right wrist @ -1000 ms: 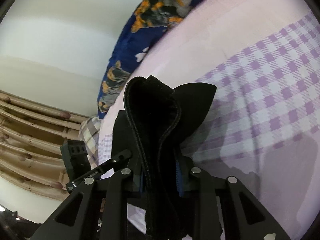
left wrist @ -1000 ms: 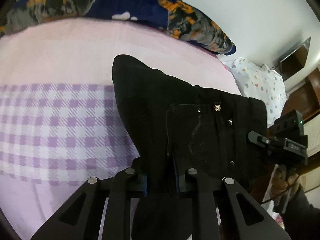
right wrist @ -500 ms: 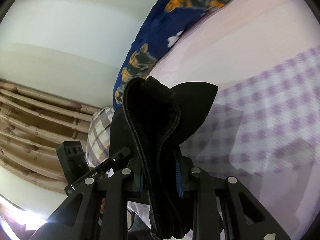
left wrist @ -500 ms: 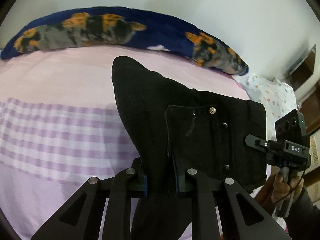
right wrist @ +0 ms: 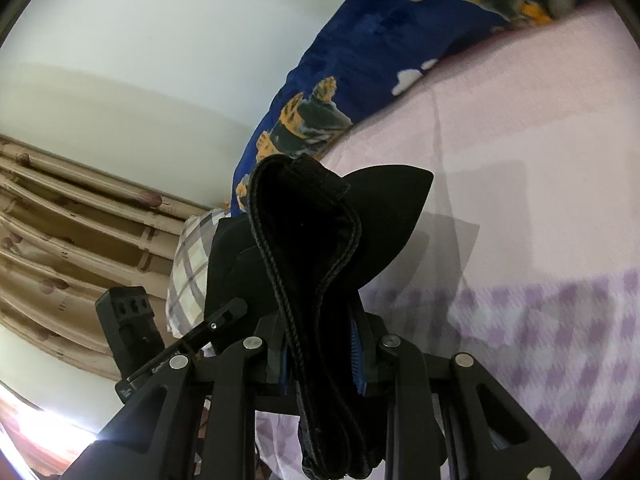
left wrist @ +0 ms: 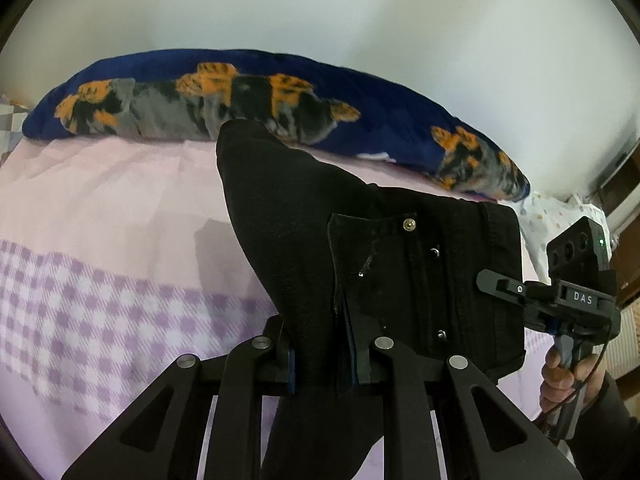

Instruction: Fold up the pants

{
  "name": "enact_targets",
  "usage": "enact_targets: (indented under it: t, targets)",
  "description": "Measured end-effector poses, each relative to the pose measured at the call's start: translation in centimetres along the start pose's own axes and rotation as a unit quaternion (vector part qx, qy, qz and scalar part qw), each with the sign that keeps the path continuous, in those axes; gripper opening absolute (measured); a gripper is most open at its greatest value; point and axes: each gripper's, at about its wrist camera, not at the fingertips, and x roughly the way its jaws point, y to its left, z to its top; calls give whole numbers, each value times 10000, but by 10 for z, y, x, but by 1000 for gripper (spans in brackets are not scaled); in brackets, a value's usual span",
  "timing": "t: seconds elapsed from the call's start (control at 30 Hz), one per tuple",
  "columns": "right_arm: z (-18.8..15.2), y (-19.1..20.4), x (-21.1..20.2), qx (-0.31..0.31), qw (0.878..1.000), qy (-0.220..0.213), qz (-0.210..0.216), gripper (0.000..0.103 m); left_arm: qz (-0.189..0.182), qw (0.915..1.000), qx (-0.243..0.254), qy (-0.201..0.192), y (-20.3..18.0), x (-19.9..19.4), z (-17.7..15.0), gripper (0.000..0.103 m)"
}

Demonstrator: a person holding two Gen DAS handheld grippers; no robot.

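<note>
**Black pants held above a pink bed by both grippers**

The bed [left wrist: 100, 200] fills the lower half of both views. Its sheet is soft and matte: plain pale pink toward the far side, then a band of lilac-and-white check nearer the cameras, with a few shallow creases. Along the far edge, from 9 to 3 o'clock in the left wrist view, lies a long navy blanket [left wrist: 380, 120], plush, printed with orange-and-grey animal shapes. Behind it rises a plain white wall [left wrist: 320, 8]. At 3 o'clock sits a white pillow [left wrist: 560, 212] with small coloured spots, and dark brown wooden furniture at the frame edge. In the right wrist view a beige curtain [right wrist: 80, 216] hangs in heavy pleats at 9 o'clock, with a grey plaid pillow [right wrist: 192, 264] beside it.

The pants [left wrist: 360, 240] are black denim, thick and slightly fuzzy, with a patch pocket, metal rivets and a button near the waistband. They hang clear of the sheet and cast a soft shadow on it.

The left gripper [left wrist: 322, 360] is closed on a bunched fold of the pants, blue pads pressing the cloth from both sides. The right gripper [right wrist: 320, 356] is likewise clamped on a stacked edge, whose stitched seam curls upward in a loop. In the left view the right gripper shows at 3 o'clock, its handle held by a hand [left wrist: 560, 376] in a dark sleeve.
</note>
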Motion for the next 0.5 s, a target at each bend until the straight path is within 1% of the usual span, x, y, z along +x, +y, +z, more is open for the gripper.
enact_targets:
  t: [0.17, 0.33, 0.43, 0.5]
  targets:
    - [20, -1, 18, -7, 10000, 3, -59, 23, 105, 9999, -8, -21, 9, 10, 20, 18]
    - [27, -10, 32, 21, 9999, -73, -149, 22, 237, 9997, 28, 2, 22, 29, 28, 18]
    - [27, -21, 38, 76, 9993, -152, -323, 23, 387, 9992, 30, 129, 32, 47, 25, 19]
    - [26, -29, 43, -24, 9978, -175, -636, 24, 457, 9987, -37, 210, 41, 57, 21, 21]
